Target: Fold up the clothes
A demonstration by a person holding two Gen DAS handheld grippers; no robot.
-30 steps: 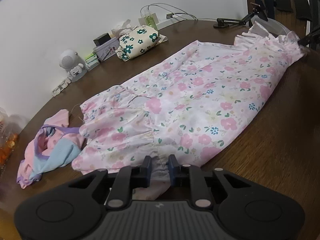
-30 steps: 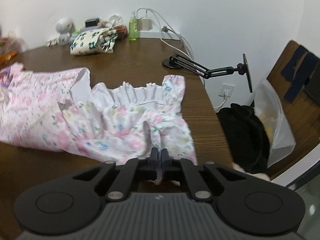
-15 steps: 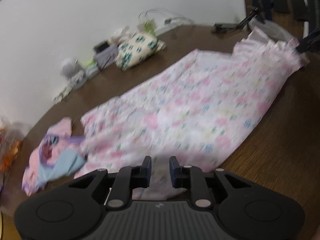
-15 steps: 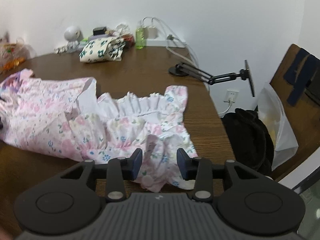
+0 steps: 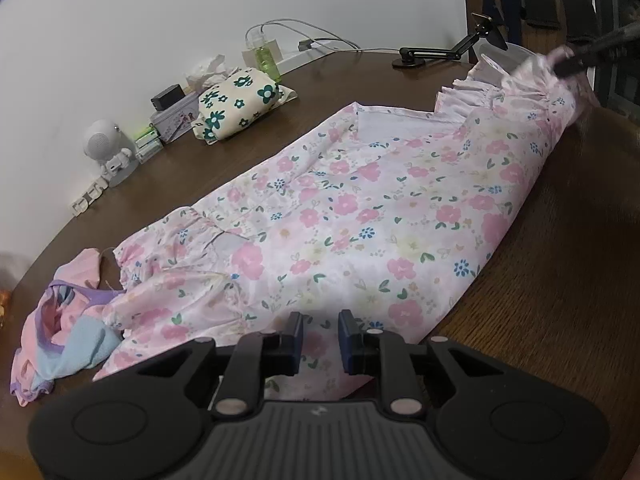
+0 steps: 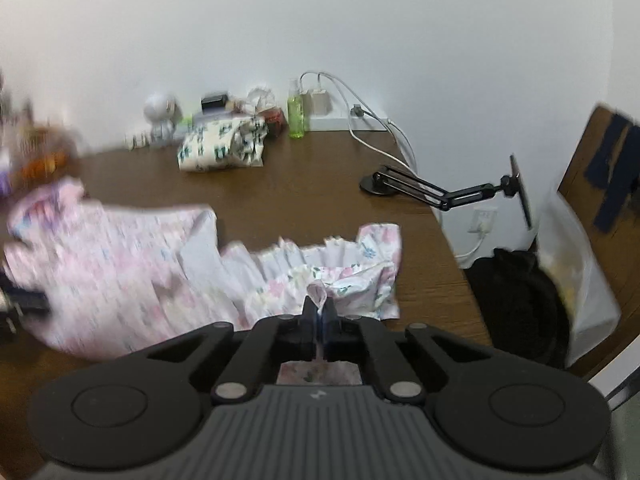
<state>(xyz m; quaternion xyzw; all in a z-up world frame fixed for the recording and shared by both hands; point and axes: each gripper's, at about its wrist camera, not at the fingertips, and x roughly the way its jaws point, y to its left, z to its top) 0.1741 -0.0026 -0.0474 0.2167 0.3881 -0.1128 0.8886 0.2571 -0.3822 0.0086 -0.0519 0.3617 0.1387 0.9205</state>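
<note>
Left wrist: pink floral dress (image 5: 360, 216) lies lengthwise

I'm working in somebody's home — a lived-in room with a dark brown wooden table (image 5: 560, 280) pushed against a plain white wall (image 6: 320, 32). Along the wall sit a white charger plug with trailing cables (image 6: 318, 100), a green liquid bottle (image 6: 296, 114), a small white robot-shaped figurine (image 5: 106, 150) and a cream cloth pouch with green flowers (image 5: 240, 100) — household clutter.
</note>
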